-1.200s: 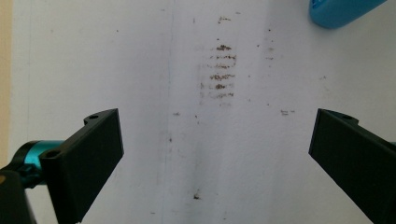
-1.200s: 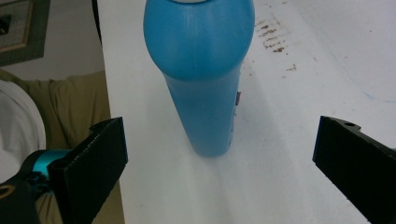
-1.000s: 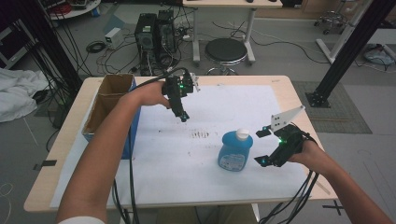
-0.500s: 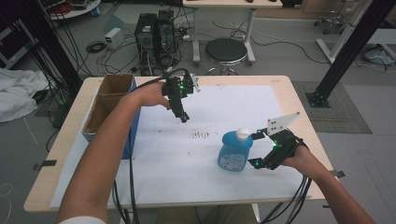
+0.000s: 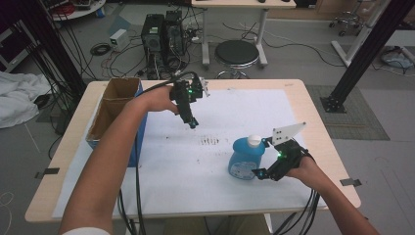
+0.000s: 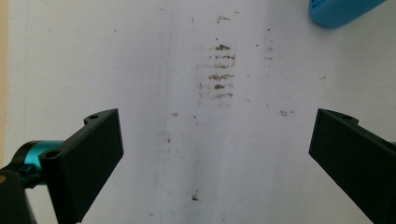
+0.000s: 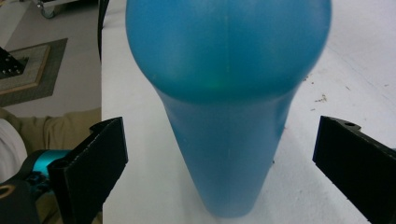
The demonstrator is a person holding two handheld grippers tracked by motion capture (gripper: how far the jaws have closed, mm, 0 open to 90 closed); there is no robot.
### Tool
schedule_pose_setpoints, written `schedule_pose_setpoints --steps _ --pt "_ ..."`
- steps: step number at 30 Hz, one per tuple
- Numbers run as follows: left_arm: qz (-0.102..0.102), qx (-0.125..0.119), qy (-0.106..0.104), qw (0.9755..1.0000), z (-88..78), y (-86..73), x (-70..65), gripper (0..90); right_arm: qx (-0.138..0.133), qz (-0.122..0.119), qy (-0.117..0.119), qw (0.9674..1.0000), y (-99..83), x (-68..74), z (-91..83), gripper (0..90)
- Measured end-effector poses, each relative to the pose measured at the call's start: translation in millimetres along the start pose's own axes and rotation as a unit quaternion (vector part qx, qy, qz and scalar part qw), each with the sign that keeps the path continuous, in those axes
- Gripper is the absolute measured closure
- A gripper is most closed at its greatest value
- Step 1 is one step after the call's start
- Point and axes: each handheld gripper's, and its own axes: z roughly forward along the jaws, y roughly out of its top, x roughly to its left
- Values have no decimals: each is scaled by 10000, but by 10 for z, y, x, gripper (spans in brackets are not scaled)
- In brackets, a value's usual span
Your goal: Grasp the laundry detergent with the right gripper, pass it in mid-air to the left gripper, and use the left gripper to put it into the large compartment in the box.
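A blue bottle [image 5: 243, 157] with a white cap stands upright on the white paper, right of centre. My right gripper [image 5: 260, 173] sits low at the bottle's right side. In the right gripper view its jaws stand open on either side of the blue bottle [image 7: 229, 88], with gaps on both sides and no contact. My left gripper [image 5: 191, 120] hangs above the paper at the upper middle, pointing down. In the left gripper view its jaws [image 6: 215, 140] are wide open with nothing between them, and an edge of the bottle [image 6: 343, 9] shows at the top right.
Brown smudges [image 5: 210, 141] mark the paper [image 5: 171, 171] between the two grippers. An open cardboard box [image 5: 115, 105] with a blue side stands at the table's left edge. Beyond the far edge are a stool [image 5: 236, 53] and computer towers [image 5: 161, 34].
My right gripper has moved in toward the bottle, so its open jaws now flank the bottle's lower body. The left gripper has stayed almost where it was.
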Motion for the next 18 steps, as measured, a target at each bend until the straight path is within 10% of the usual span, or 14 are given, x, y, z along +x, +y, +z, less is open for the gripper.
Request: schedule_pose_setpoints --steps 18 --pt "-52 26 1 10000 1 -12 -7 30 -367 18 -26 9993 -43 8 198 22"
